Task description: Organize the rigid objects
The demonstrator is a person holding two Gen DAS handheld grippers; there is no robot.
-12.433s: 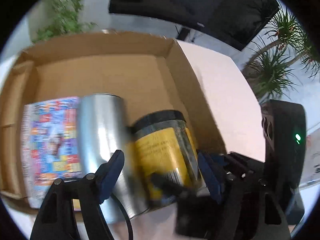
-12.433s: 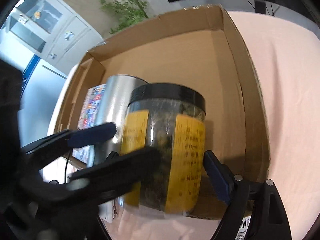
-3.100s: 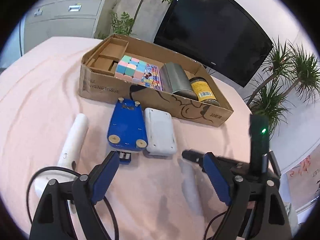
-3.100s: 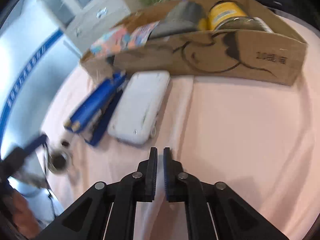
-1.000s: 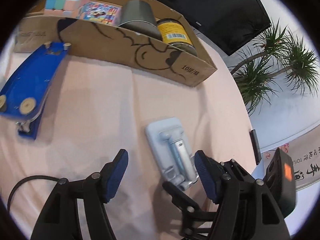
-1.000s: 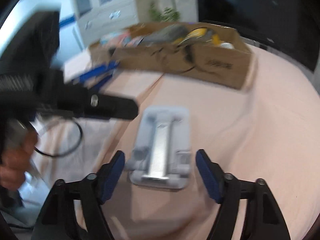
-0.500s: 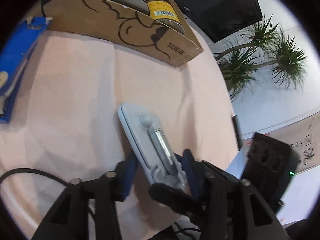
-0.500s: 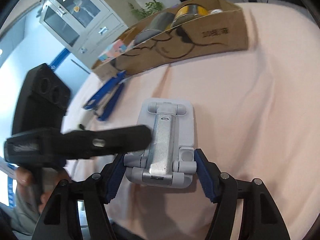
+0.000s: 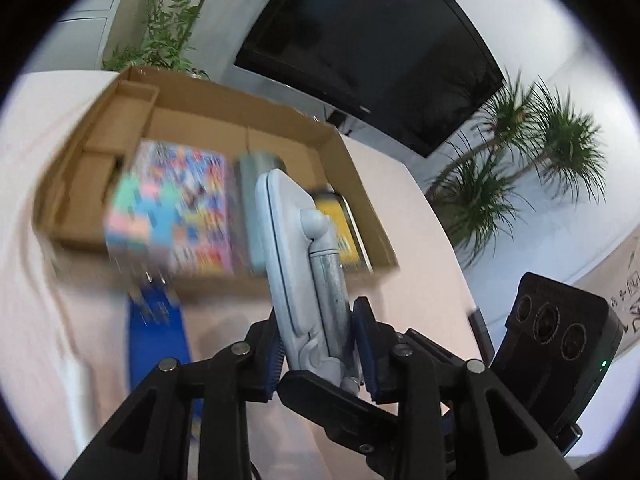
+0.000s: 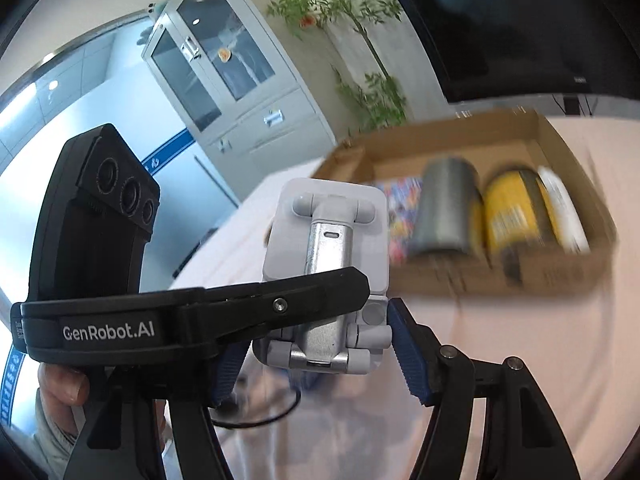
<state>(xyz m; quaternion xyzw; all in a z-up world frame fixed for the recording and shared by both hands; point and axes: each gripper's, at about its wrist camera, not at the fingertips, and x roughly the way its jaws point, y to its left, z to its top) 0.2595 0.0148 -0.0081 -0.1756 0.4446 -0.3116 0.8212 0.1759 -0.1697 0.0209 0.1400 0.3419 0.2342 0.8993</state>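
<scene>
— Both sets of jaws? The left gripper [image 9: 318,354] is closing across the thin faces of the grey phone stand [image 9: 298,264], pads touching; the right gripper [image 10: 316,354] clamps its wider edges.

— Where is the stand?

— In the air, near end gripped, long axis pointing away toward the cardboard box [image 9: 362,196], which lies beyond. Neither hand looks nearer.
</scene>
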